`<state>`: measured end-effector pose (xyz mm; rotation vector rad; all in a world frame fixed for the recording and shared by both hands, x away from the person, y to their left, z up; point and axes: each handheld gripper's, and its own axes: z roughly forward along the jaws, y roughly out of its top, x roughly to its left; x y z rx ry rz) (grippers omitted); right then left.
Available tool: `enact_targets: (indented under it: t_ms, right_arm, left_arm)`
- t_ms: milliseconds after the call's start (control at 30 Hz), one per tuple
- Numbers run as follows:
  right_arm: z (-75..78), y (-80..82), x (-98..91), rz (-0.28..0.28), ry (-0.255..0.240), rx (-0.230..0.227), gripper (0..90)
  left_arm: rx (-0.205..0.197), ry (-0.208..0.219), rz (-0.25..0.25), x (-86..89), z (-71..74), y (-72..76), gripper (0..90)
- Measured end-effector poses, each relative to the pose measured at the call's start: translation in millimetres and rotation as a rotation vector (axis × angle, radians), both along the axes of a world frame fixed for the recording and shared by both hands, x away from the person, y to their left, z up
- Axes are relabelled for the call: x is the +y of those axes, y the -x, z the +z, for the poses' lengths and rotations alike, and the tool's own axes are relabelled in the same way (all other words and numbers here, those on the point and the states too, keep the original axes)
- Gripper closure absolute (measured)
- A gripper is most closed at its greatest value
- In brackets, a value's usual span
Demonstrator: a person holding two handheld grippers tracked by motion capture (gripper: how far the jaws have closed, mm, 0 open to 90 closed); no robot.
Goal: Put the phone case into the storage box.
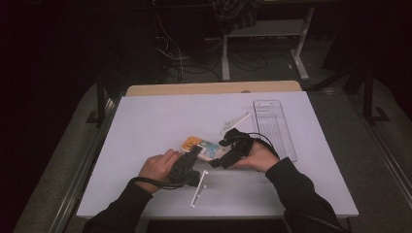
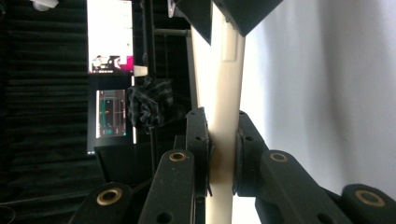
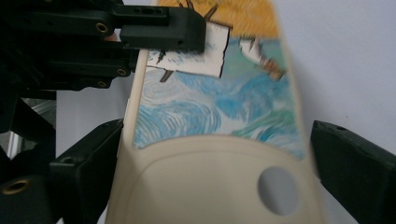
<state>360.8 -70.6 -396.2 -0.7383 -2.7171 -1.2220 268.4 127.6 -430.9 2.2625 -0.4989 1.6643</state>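
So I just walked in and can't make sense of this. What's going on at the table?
A person holds a cream phone case with a blue and orange painted print between two hand-held grippers over the white table. The left gripper is clamped on its thin edge; the right gripper spans its width. A clear plastic package lies to the right.

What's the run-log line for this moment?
left hand-held gripper: shut on phone case edge | right hand-held gripper: shut on phone case sides | clear packaging tray: aside

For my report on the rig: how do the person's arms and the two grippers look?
Both sleeves are dark and long. The left gripper and right gripper are black, with angular jaws and brass-coloured rivets. A black cable trails from the left one.
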Motion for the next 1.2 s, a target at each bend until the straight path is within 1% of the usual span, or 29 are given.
enact_targets:
  t_ms: [33, 100, 200, 333, 433, 600, 633, 667, 833, 967, 1067, 1100, 1200]
  right_arm:
    - [0.8, 0.6, 0.2, 0.002, -0.009, 0.004, 3.8]
    - [2.3, 1.3, 0.1, -0.004, -0.005, -0.002, 3.1]
    - [4.6, 1.3, -1.1, -0.009, -0.013, -0.015, 2.9]
    - [7.5, 1.1, -3.8, -0.023, -0.004, -0.038, 1.6]
    - [9.3, 1.7, -5.4, -0.035, -0.005, -0.034, 1.6]
    - [11.6, 1.8, -9.7, -0.033, -0.001, -0.050, 1.6]
    - [12.3, 2.5, -10.7, -0.039, -0.004, -0.047, 1.6]
    - [12.6, 2.3, -12.2, -0.039, -0.001, -0.052, 1.6]
    - [12.7, 2.9, -19.6, -0.047, 0.003, -0.056, 1.6]
    - [11.3, 3.8, -25.6, -0.054, 0.007, -0.058, 1.6]
    - [9.4, 4.1, -31.1, -0.062, 0.007, -0.068, 1.6]
    - [9.2, 4.5, -33.1, -0.071, 0.017, -0.070, 1.6]
    - [7.9, 5.3, -38.6, -0.080, 0.004, -0.072, 1.6]
  left_arm:
    - [0.004, 0.001, 0.001, 0.0, 0.3, 0.0, 80.2]
    - [0.011, 0.009, 0.003, 0.4, 0.6, -0.7, 80.2]
    - [0.021, 0.004, 0.022, 2.0, 1.9, -1.6, 80.2]
    - [0.037, 0.020, 0.042, 4.4, 3.8, -3.3, 80.2]
    - [0.053, 0.021, 0.059, 5.8, 5.0, -4.4, 80.2]
    - [0.069, 0.028, 0.073, 7.2, 6.5, -5.3, 80.2]
    - [0.077, 0.034, 0.076, 7.7, 6.5, -5.7, 80.2]
    - [0.078, 0.030, 0.080, 8.3, 6.8, -6.2, 80.2]
    - [0.100, 0.036, 0.105, 12.4, 8.4, -9.2, 80.1]
    - [0.100, 0.045, 0.125, 16.7, 9.6, -11.3, 80.1]
    - [0.108, 0.049, 0.132, 19.7, 11.1, -12.9, 80.1]
    - [0.106, 0.057, 0.138, 20.6, 11.5, -13.0, 80.1]
    - [0.113, 0.062, 0.144, 22.2, 12.1, -13.8, 80.0]
